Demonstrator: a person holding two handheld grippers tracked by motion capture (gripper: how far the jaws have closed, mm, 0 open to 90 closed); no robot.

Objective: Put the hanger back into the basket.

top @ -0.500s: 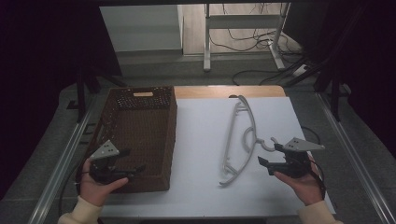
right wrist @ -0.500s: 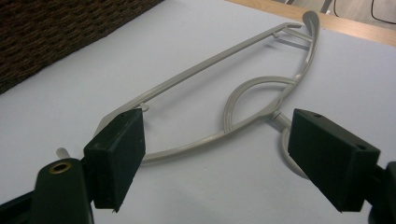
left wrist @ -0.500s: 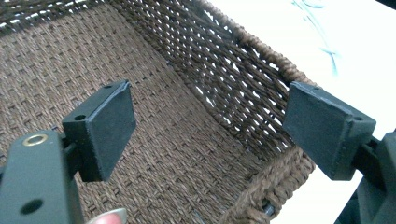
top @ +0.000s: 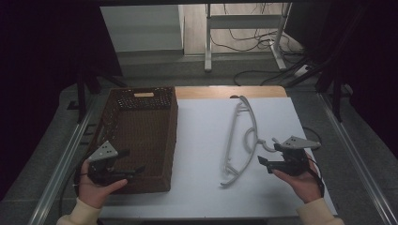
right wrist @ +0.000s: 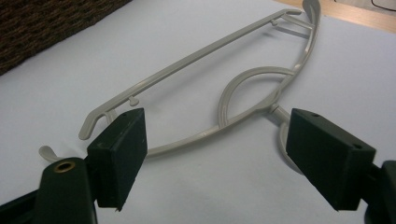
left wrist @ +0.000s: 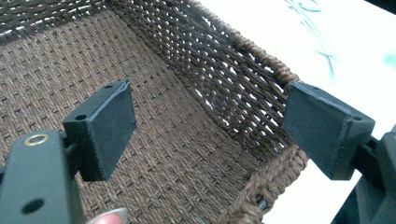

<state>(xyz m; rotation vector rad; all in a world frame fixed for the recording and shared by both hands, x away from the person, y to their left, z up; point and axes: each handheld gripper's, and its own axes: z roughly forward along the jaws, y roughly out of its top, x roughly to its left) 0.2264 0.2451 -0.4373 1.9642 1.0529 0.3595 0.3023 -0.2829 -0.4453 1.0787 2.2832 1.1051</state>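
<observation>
Here the grey plastic hanger [top: 240, 140] lies flat on the white table [top: 202, 140], just right of the woven basket [top: 136, 136] and apart from it. It looks light, stiff and slick, so the thin curved shoulder bar beside the hook seems the best place to grip. The right gripper [top: 268, 163] sits near it, jaws wide and empty; the left gripper [top: 133, 169] hovers over the basket's near corner, likewise wide. Bare table surrounds the hanger, leaving open room
</observation>
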